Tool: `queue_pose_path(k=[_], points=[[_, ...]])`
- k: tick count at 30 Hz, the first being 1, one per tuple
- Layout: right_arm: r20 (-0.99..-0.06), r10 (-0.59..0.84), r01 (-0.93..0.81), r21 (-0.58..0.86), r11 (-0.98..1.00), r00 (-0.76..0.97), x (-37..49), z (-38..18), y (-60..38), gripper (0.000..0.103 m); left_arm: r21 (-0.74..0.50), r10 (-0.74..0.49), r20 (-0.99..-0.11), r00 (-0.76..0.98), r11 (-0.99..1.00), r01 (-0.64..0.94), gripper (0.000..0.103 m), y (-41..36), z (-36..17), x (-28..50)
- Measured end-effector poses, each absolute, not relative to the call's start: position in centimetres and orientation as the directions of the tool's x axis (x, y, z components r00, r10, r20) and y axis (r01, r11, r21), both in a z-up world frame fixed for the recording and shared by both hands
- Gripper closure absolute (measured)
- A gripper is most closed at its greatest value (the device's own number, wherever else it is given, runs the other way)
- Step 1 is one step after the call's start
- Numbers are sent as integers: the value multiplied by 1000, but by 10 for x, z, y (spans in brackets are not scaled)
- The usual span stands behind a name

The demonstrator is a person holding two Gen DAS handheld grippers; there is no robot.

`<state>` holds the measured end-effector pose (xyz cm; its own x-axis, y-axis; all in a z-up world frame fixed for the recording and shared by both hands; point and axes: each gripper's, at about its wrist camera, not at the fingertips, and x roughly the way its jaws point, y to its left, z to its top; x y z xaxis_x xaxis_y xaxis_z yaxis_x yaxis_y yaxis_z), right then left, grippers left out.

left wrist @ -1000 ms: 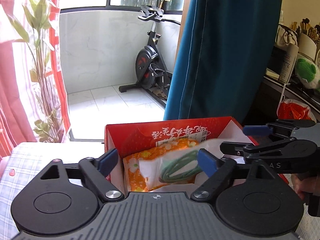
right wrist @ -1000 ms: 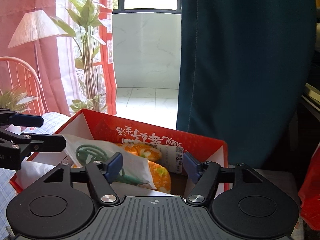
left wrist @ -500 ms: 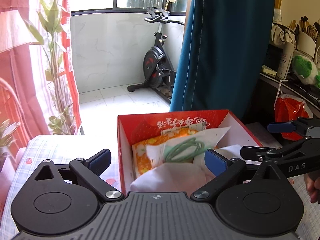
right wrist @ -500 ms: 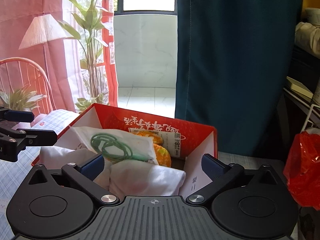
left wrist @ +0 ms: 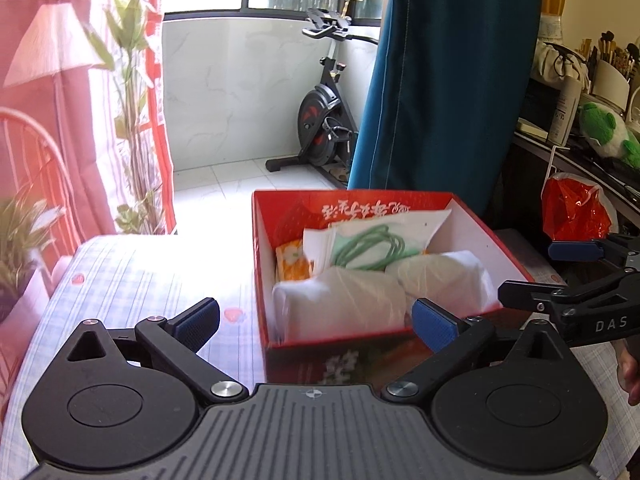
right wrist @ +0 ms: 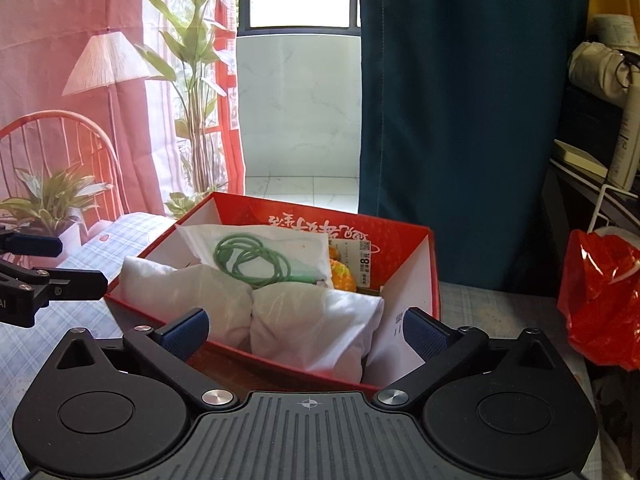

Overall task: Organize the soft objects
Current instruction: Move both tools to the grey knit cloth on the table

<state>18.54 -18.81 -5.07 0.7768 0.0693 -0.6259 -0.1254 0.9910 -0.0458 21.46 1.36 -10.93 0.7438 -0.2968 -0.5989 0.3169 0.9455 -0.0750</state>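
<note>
A red cardboard box (left wrist: 262,264) (right wrist: 412,280) stands on the checked tablecloth. In it lie two white bagged soft bundles (left wrist: 340,300) (right wrist: 316,320), a clear bag with a coiled green cord (left wrist: 372,246) (right wrist: 252,258) and an orange flowered pack (left wrist: 294,260) (right wrist: 342,274). My left gripper (left wrist: 316,320) is open and empty, just in front of the box's near wall. My right gripper (right wrist: 306,328) is open and empty at the box's near right corner. Each gripper also shows in the other's view (left wrist: 572,276) (right wrist: 44,272).
A red plastic bag (left wrist: 576,208) (right wrist: 604,296) hangs to the right of the box. A dark shelf with a green plush toy (left wrist: 604,128) and bottles lies at the right. A teal curtain (left wrist: 440,80) hangs behind the box. Potted plants (right wrist: 52,200) stand at the left.
Both grippers have drawn back from over the box and opened wider. The two white bundles now lie in the front of the box, free of the fingers.
</note>
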Motion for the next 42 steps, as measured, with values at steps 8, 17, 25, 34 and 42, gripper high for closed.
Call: queue_pose_path(k=[8, 17, 25, 34, 42], points=[[-618, 91, -123, -9, 992, 781, 152, -63, -189, 1, -85, -265, -617, 741, 959, 272, 0, 28, -127, 184], [-647, 91, -94, 30, 995, 757, 113, -94, -198, 0, -78, -237, -653, 720, 966, 247, 0, 40, -154, 149], [-667, 67, -68, 24, 997, 742, 84, -122, -203, 1, -68, -219, -674, 706, 969, 236, 0, 44, -170, 131], [-706, 38, -50, 5, 999, 707, 62, -152, -204, 1, -81, -217, -717, 663, 970, 230, 0, 44, -191, 108], [-715, 79, -86, 27, 996, 695, 53, -164, -203, 9, -119, -240, -741, 627, 966, 228, 1, 43, -208, 100]])
